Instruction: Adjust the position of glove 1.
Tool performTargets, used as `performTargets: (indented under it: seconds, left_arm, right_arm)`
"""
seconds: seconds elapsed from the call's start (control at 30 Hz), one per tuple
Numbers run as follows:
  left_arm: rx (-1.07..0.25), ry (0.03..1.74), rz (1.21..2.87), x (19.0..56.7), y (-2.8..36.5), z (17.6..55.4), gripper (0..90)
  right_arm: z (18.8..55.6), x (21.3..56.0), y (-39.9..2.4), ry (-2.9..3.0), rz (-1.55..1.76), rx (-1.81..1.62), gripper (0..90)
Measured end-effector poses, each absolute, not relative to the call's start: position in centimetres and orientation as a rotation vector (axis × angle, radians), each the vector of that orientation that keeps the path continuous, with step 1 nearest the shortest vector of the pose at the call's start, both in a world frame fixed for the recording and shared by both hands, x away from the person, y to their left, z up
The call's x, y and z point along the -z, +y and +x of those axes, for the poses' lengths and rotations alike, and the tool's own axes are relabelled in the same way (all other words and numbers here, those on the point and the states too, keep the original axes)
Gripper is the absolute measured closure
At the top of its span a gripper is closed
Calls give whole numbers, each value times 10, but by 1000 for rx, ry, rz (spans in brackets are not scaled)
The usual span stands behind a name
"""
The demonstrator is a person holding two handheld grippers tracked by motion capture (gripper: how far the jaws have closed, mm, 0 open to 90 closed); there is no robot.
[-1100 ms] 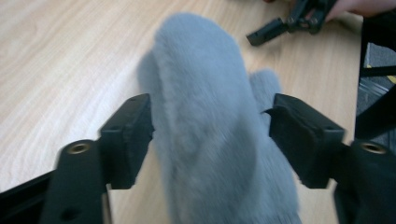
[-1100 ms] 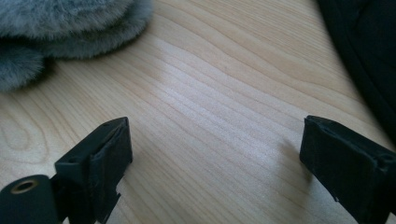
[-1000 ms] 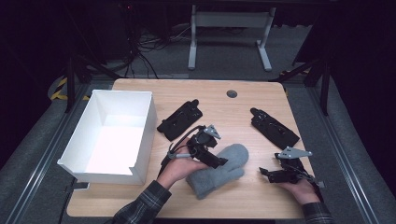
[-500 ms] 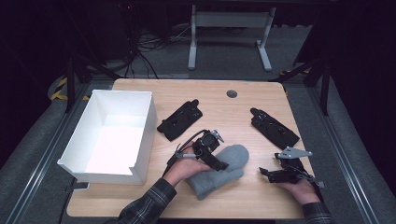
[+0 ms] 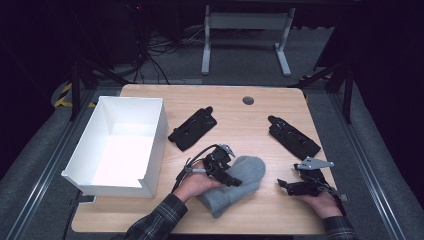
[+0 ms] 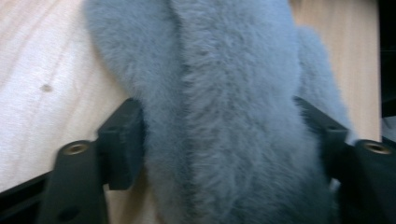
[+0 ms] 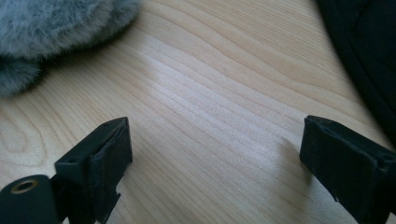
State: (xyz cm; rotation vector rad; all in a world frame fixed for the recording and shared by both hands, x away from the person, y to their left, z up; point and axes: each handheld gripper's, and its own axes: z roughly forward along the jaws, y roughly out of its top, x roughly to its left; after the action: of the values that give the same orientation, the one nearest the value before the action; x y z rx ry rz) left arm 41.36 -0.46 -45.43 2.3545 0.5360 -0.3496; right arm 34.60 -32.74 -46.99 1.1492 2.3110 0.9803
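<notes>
Because the fluffy grey mitten (image 5: 235, 184) lay flat near the front of the table (image 5: 250, 122), the left gripper (image 5: 231, 176) came at it from above, and its jaws had just been closing on the fur from both sides. The right gripper (image 5: 294, 186) rested to the right, jaws wide apart, holding nothing. The white box (image 5: 150, 145) waited on the left, maybe for the mitten.

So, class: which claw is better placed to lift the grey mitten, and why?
Left. The left claw has just been closing, with the mitten between its jaws; the right claw stands open over bare table.
</notes>
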Motion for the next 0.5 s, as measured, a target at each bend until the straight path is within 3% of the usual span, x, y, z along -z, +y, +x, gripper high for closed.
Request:
performTargets:
  seconds: [0.5]
  left_arm:
    - [417,516,2345,454,-3,414,622]
  right_arm:
    - [346,470,-327,2311,1150,-980,96]
